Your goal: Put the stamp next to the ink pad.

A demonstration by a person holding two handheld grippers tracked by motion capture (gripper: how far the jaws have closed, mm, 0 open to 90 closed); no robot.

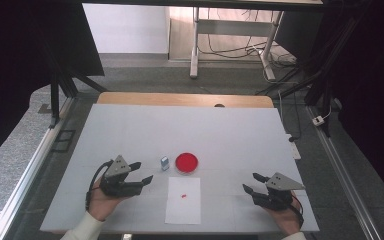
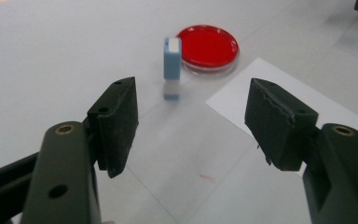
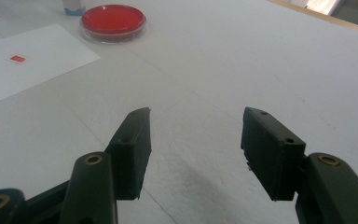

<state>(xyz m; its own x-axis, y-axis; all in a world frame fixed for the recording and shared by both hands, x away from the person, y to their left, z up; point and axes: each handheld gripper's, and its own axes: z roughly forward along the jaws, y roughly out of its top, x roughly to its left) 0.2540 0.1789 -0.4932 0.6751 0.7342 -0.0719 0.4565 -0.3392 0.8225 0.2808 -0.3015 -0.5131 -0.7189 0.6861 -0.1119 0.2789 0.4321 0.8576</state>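
The right gripper (image 3: 196, 140) holds its black fingers (image 3: 133, 149) spread above the white surface (image 3: 242, 60); a round red-filled dish (image 3: 113, 21) touches a white paper sheet (image 3: 32, 60) bearing a small red square (image 3: 17, 59).

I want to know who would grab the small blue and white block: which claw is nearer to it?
Left. The left claw sits open just left of the blue and white block, pointing toward it. The right claw is open far across the table, beyond the red dish.

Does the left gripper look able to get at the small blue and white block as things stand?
Probably yes. The left gripper is open and aimed at the small blue and white block, with bare table between them; the red dish sits just behind it.
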